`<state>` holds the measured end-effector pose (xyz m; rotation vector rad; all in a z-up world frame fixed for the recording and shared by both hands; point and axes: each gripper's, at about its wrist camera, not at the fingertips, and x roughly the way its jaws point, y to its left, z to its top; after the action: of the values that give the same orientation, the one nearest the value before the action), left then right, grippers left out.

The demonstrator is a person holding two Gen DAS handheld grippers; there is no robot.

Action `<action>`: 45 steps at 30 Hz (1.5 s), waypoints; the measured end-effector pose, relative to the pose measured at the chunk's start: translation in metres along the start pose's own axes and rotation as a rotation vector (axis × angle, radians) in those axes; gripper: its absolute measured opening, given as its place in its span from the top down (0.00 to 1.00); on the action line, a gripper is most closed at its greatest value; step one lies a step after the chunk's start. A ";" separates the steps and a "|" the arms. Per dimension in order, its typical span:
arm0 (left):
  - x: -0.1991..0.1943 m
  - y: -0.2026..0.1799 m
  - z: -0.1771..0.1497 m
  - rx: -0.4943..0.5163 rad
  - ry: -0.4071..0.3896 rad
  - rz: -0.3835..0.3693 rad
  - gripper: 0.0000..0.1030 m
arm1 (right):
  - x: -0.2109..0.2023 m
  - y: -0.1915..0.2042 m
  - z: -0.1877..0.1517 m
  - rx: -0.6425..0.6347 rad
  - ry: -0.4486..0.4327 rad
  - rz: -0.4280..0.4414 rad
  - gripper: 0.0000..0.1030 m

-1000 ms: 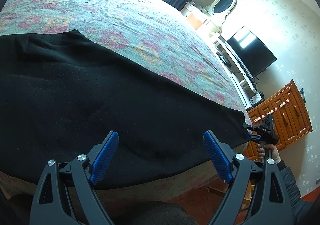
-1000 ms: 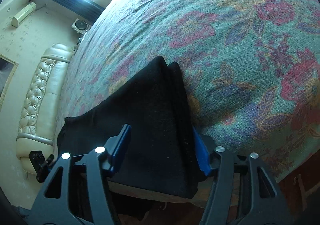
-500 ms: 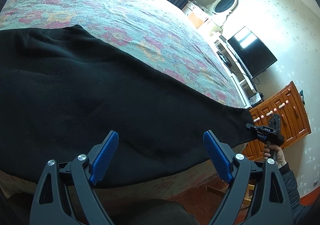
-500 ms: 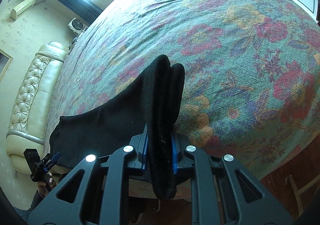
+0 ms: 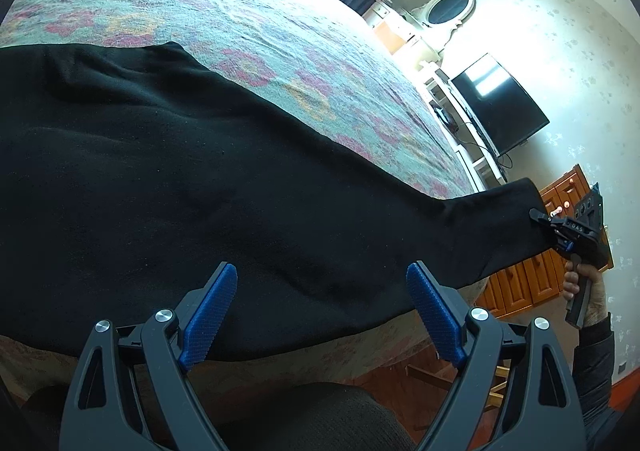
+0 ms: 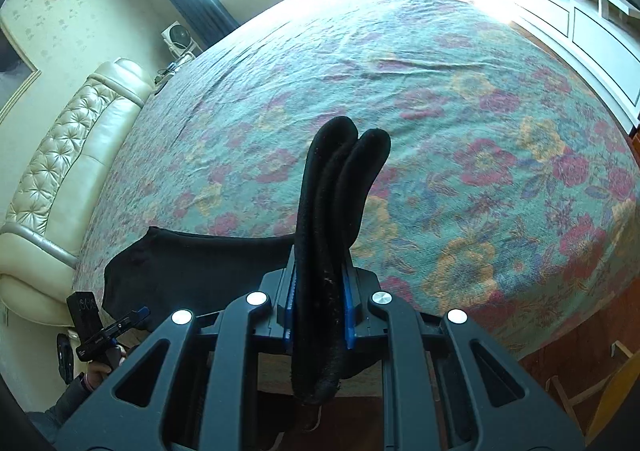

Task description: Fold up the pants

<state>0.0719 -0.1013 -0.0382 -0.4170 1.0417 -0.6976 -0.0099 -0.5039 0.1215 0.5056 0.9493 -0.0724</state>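
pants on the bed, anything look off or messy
Nothing is damaged or spilled. The black pants lie along the near edge of the floral bedspread, slightly rumpled. Only one end is lifted: the right gripper is shut on the bunched leg ends, while the left gripper hangs open over the wide end.

I see a wide bed [image 6: 460, 63] covered with a green woven bedspread [image 5: 248, 31] that has red, pink and yellow flowers on it. The cloth has small wrinkles in several places. On it, along the near edge, lie the black soft pants [image 5: 168, 187], spread flat over most of their length. One end of the pants [image 6: 188, 263] is raised off the bedspread at the corner of the bed.
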 end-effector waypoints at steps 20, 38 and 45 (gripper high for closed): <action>-0.041 0.051 0.000 -0.118 -0.028 -0.019 0.17 | 0.118 0.203 -0.043 -0.280 0.144 -0.022 0.83; -0.041 0.058 0.003 -0.133 -0.030 -0.023 0.17 | 0.229 0.254 -0.097 -0.275 0.252 -0.064 0.82; -0.040 0.059 0.003 -0.140 -0.029 -0.022 0.17 | 0.238 0.259 -0.104 -0.271 0.244 -0.081 0.78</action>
<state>0.0807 -0.0311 -0.0480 -0.5587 1.0634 -0.6382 0.1226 -0.1910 -0.0173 0.2279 1.1981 0.0460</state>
